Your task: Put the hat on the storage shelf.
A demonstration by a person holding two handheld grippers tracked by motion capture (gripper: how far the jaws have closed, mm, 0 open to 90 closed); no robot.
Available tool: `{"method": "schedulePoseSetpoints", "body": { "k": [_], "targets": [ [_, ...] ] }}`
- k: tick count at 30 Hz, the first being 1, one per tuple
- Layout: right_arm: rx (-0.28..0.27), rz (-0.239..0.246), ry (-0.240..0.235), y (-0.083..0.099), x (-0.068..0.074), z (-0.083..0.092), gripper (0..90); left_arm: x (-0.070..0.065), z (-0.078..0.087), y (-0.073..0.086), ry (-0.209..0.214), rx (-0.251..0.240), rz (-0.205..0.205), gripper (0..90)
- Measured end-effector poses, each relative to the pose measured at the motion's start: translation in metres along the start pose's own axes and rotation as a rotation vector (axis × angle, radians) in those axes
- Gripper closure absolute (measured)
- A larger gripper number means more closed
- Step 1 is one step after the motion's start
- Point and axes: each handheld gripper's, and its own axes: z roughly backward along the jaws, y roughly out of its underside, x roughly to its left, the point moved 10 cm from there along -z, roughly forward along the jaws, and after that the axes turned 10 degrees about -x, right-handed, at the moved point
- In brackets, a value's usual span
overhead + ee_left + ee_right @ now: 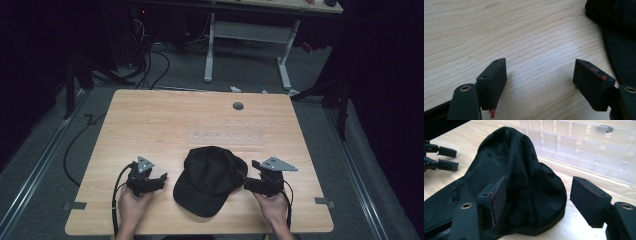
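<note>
Fabric cap (211,179) on desk (150,120) looks light and floppy (brim stiffer); left claw (159,181) and right claw (248,181) gape empty beside it.

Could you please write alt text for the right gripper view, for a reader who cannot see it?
A black cap lies on a light wooden table, in front of the right gripper, whose two black jaws stand open. Behind the cap stands a clear plastic rack, and the left gripper shows at the far left.
</note>
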Motion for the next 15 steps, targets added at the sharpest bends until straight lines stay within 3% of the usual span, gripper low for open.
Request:
{"method": "schedulePoseSetpoints", "body": {
  "k": [15],
  "targets": [
    [0.012, -0.003, -0.037, -0.015, 0.011, -0.025, 27.4, 0.0, 0.0, 0.0, 0.0, 0.0, -0.001, 27.4]
  ]
}}
